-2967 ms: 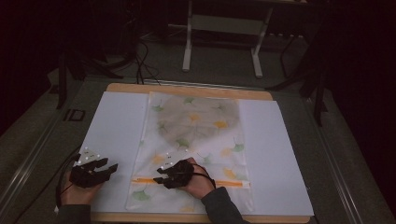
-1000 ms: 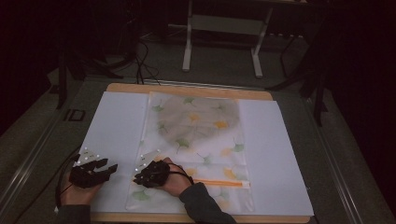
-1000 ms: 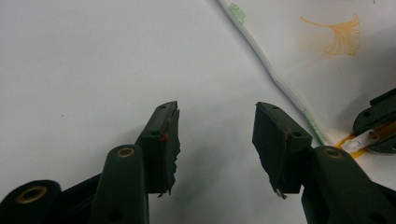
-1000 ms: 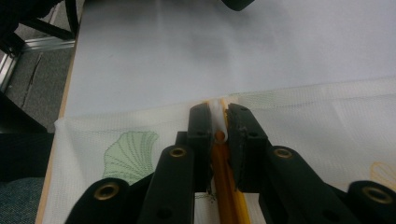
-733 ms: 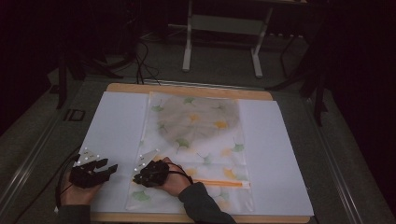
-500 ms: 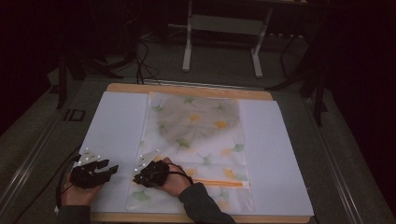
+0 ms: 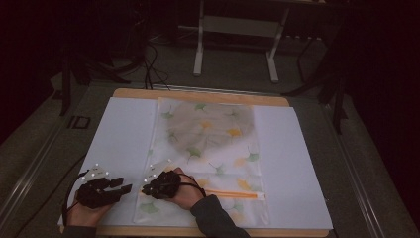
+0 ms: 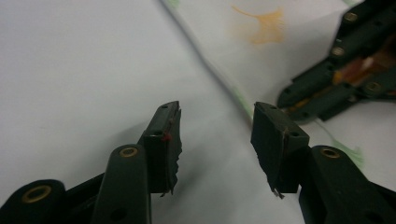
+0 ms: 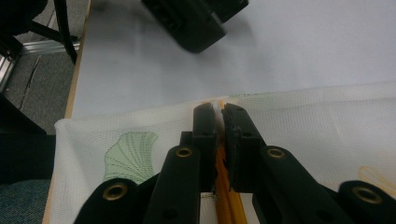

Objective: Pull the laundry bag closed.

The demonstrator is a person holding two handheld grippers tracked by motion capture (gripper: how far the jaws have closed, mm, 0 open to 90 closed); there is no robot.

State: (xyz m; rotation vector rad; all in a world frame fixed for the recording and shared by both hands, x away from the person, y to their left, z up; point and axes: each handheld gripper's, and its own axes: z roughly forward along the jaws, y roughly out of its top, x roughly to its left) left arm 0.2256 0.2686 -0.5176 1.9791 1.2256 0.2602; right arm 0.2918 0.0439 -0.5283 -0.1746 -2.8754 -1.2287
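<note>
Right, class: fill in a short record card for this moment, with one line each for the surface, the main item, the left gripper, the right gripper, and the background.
surface: white sheet covering a wooden-edged table
main item: mesh bag with a leaf print, lying flat, with an orange zipper across its near end
left gripper: jaws open, over the white sheet, beside the bag's edge
right gripper: jaws shut on the zipper at the bag's left edge
background: dark floor with metal stand legs

One overhead camera, two close gripper cameras.
High view looks forward and down; both gripper views sit low, sharing the white leaf-printed mesh bag (image 7: pixel 208 158) edge.
</note>
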